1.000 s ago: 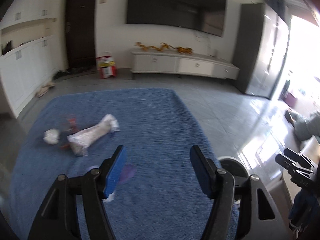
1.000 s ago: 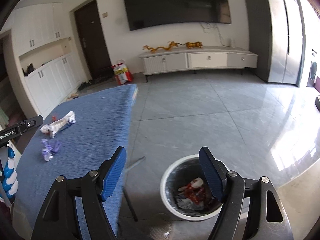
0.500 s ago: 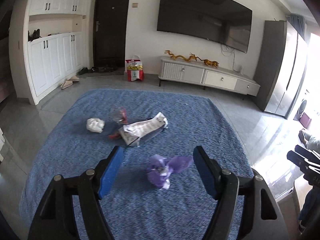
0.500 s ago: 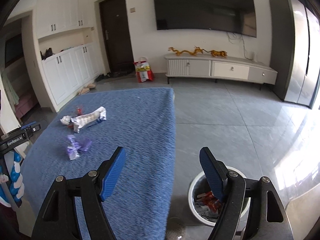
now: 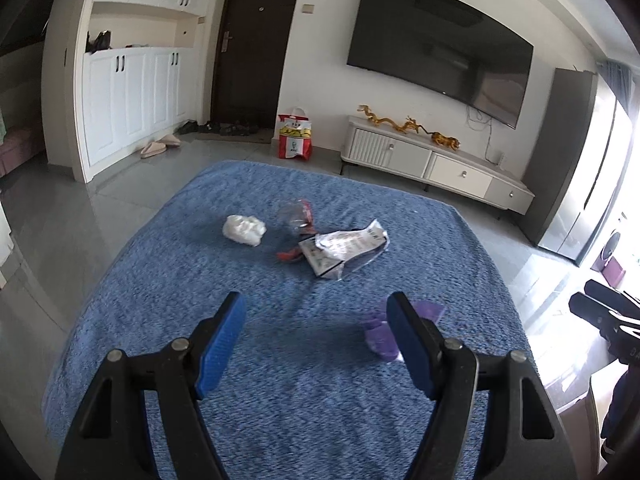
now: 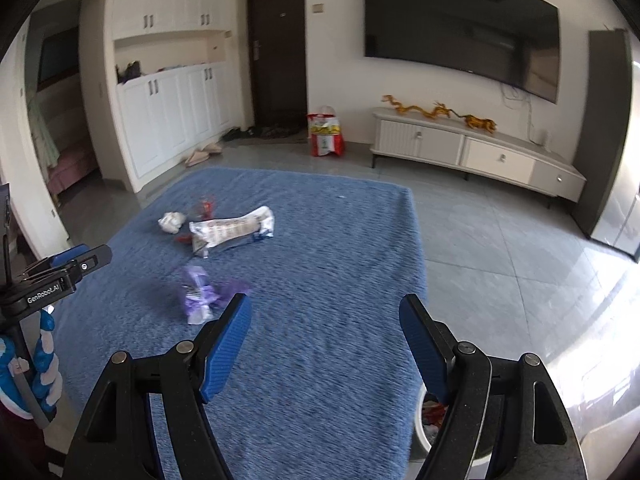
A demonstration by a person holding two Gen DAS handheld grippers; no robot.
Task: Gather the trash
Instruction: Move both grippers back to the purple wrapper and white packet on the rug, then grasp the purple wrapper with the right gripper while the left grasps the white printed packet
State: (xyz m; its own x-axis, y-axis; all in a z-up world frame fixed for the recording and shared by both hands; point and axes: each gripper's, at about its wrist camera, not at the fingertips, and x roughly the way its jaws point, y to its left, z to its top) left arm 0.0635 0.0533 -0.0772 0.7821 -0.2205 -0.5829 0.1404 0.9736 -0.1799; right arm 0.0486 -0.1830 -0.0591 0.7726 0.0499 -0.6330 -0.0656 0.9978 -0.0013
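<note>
Blue-covered bench (image 5: 304, 392) in a tiled living room, crumpled purple wrapper (image 6: 200, 292) lying loose, your left hand-held gripper (image 5: 316, 344) and right hand-held gripper (image 6: 326, 340) both spread, empty.

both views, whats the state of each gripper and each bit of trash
left gripper: open, empty
right gripper: open, empty
purple wrapper: crumpled, on the blue cloth
white packet: lying flat
tissue: balled up
bin: holds trash
</note>
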